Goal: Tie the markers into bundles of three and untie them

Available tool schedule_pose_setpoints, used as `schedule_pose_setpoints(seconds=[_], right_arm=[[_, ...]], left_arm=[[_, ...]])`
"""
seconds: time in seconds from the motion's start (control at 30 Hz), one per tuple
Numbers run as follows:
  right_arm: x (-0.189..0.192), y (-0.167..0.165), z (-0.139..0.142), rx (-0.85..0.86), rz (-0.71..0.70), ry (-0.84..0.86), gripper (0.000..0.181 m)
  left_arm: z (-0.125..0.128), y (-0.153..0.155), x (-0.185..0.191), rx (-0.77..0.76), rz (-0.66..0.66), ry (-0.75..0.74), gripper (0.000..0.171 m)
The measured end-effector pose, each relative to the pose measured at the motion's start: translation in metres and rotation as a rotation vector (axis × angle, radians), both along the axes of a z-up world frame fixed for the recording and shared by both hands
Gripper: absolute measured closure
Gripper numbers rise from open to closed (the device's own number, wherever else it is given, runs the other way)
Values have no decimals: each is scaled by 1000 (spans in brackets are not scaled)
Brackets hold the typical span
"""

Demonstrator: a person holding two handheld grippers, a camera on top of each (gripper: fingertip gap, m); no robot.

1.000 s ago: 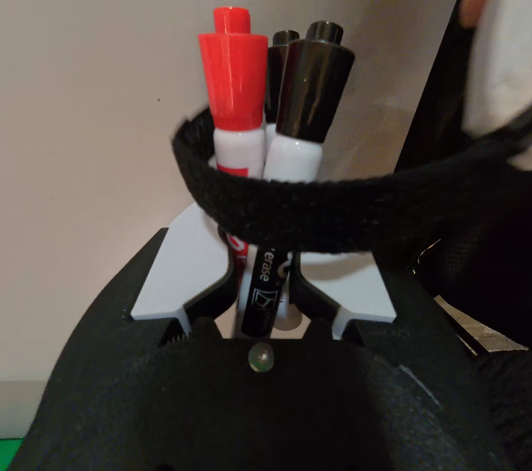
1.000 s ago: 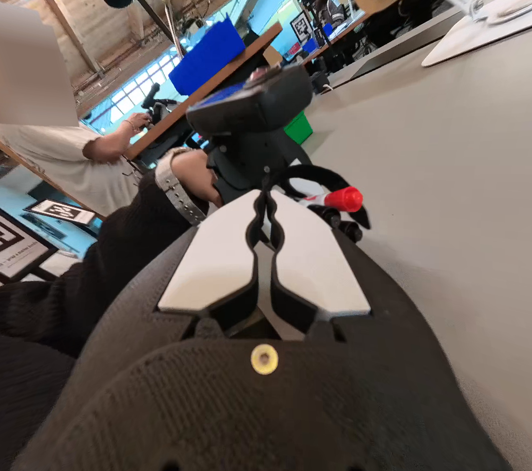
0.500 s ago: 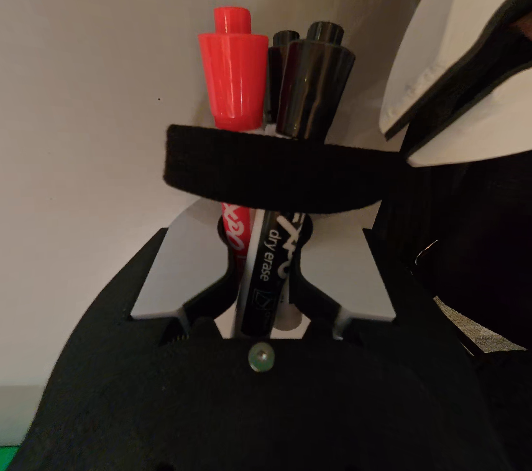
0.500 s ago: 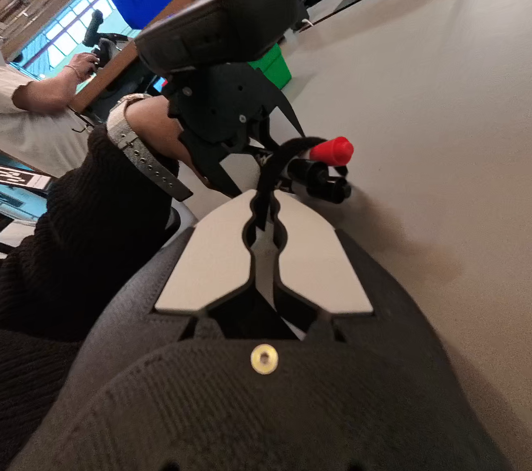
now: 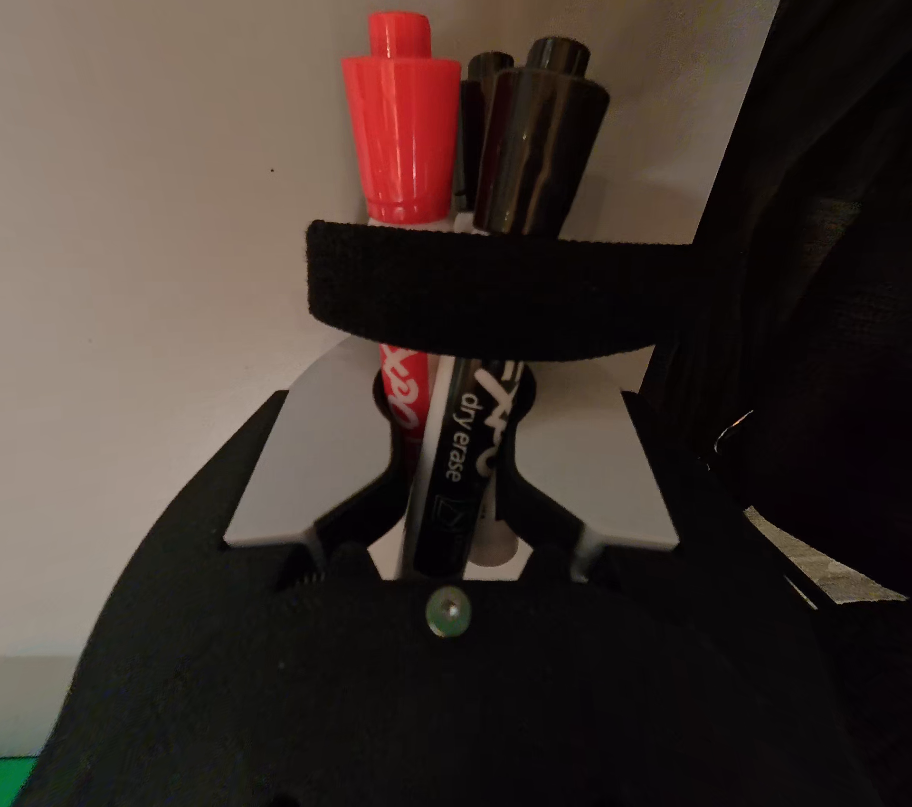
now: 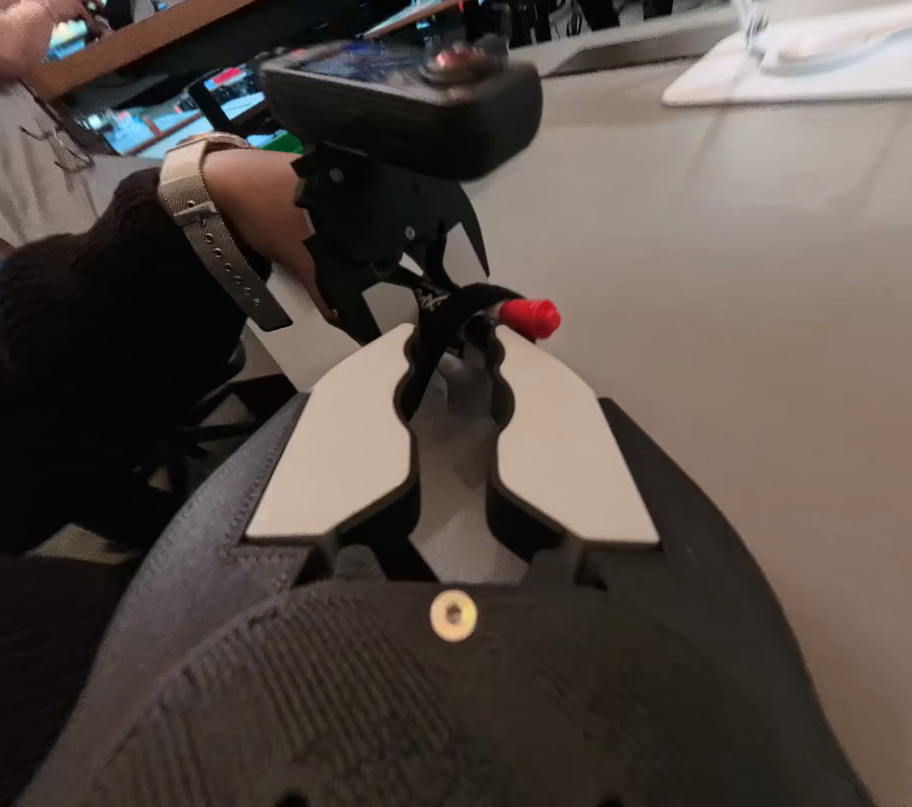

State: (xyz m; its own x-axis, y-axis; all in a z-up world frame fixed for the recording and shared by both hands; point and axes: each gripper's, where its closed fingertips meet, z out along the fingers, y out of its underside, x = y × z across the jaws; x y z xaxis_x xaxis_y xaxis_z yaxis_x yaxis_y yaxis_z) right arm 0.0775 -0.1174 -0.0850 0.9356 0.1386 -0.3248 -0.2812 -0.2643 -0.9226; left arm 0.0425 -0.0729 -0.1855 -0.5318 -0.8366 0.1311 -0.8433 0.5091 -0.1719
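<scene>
Your left tool (image 5: pixel 454 393) is clenched on three markers, one red marker (image 5: pixel 402 142) and two black markers (image 5: pixel 535 146), and holds them side by side with the caps pointing away from the camera, just above the grey surface (image 6: pixel 715 290). A black strap (image 5: pixel 474 285) goes around the white barrels just below the caps. It looks loose on the left side, with a gap between the band and the red marker.

Your right tool (image 6: pixel 451 349) has its fingers a little apart. The free end of the strap passes between their tips, but from this view I cannot tell if they really pinch it or only stand around it.

I think you are in the middle of wrapping, so the bundle is not yet tied. To do this step well, first close the right tool firmly on the strap end. Then pull it tight across the barrels, not toward the caps, because there the band may slip off. Keep the left tool steady, so the three markers stay parallel. Press the end flat on the band only when the loop has no more slack.
</scene>
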Motion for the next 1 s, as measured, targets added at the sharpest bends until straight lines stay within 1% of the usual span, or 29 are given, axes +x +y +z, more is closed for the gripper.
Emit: schedule_pose_setpoints(seconds=[0.07,0.13,0.2,0.23,0.4,0.5,0.7,0.87,1.0], right_arm=[[6,-3,8,45,19,-157,150],[15,-6,7,65,27,-318,148],[22,-8,3,71,42,-390,146],[23,-8,2,71,55,-382,145],[24,-8,7,103,115,-234,131],[27,-9,11,130,136,-223,126],[31,-10,17,176,160,-183,123],[31,-11,19,190,175,-150,114],[30,-9,19,186,184,-111,103]], left_arm=[[0,0,0,6,-6,-1,126],[0,0,0,13,-14,-1,126],[-1,0,0,19,-22,-3,126],[-1,0,0,21,-25,-4,126],[-1,1,-1,23,-55,-16,126],[-1,0,-2,9,-75,-19,126],[0,1,-4,23,-85,-13,126],[11,-3,-2,29,-100,-44,126],[20,-7,2,37,-115,-77,126]])
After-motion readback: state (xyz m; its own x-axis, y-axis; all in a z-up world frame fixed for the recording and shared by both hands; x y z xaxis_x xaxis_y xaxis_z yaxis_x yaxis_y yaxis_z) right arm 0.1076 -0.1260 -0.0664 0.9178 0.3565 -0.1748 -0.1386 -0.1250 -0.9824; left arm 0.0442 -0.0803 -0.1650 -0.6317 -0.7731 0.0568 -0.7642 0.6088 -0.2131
